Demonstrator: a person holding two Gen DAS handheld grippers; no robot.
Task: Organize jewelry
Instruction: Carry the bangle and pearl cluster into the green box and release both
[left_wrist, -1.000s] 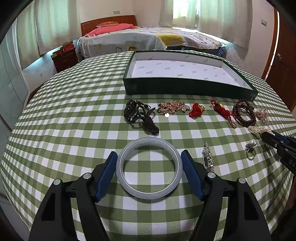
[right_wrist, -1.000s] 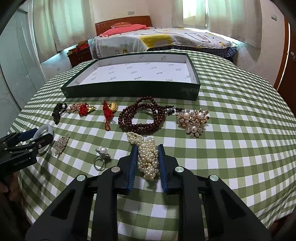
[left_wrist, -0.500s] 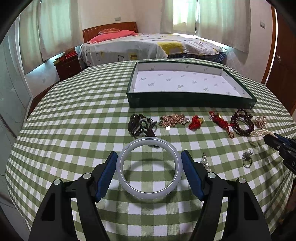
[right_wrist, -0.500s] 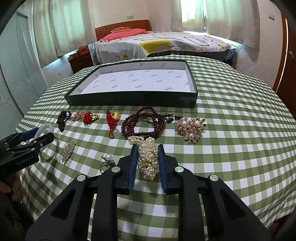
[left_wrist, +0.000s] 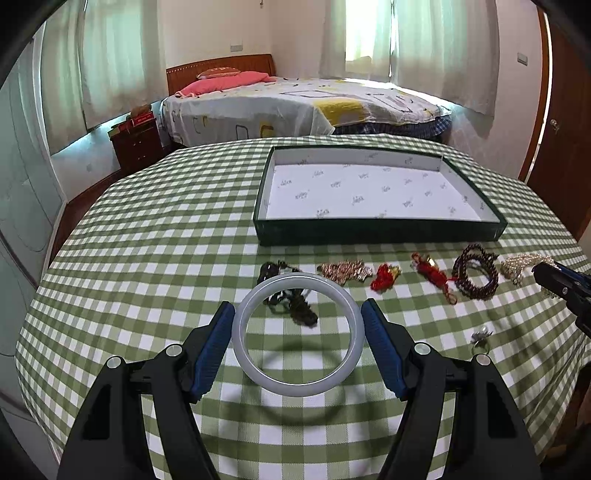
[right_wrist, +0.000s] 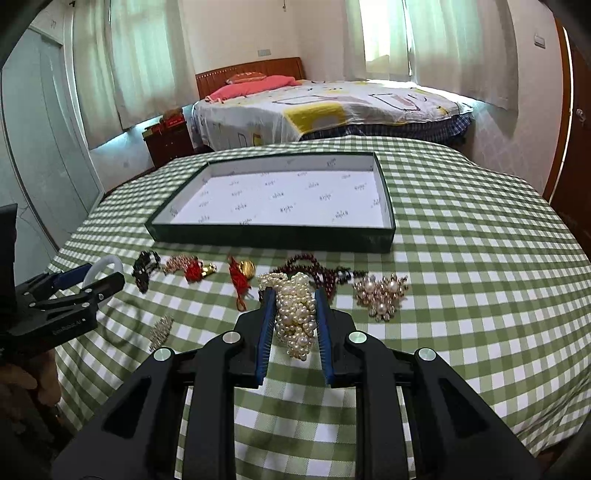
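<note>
The left gripper (left_wrist: 298, 334) has its jaws clenched on a pale grey-white smooth stone bangle (left_wrist: 297, 384), one blue pad against each side of the ring, and the bangle hangs clear of the table (left_wrist: 147, 258), which is covered in a green-and-white checked cloth; its shadow lies on the cloth beneath. The right gripper (right_wrist: 294, 317) grips a bunched strand of small cream pearl beads (right_wrist: 295, 317) between its nearly closed blue pads, the bundle lifted off the cloth with one end trailing forward.

The landmark is the shallow rectangular dark green tray with a white printed lining (right_wrist: 266, 236), which stands on the table beyond both grippers and holds no jewelry. In a row just in front of its near wall lie, from the left end as the right wrist view shows them: a tangle of black cord jewelry (right_wrist: 145, 267), a gold-pink chain piece (right_wrist: 175, 263), a red knotted charm with a gold bit (right_wrist: 195, 272), a red tassel cord with a gold pendant (right_wrist: 242, 277), and a coiled dark maroon bead bracelet (right_wrist: 325, 275) partly behind the pearls. A gold brooch set with pearls (right_wrist: 380, 295) lies in front of the tray's right corner. Nearer than this row, a small sparkling clip (right_wrist: 161, 330) and a silver ring (left_wrist: 480, 338) rest on the cloth.
</note>
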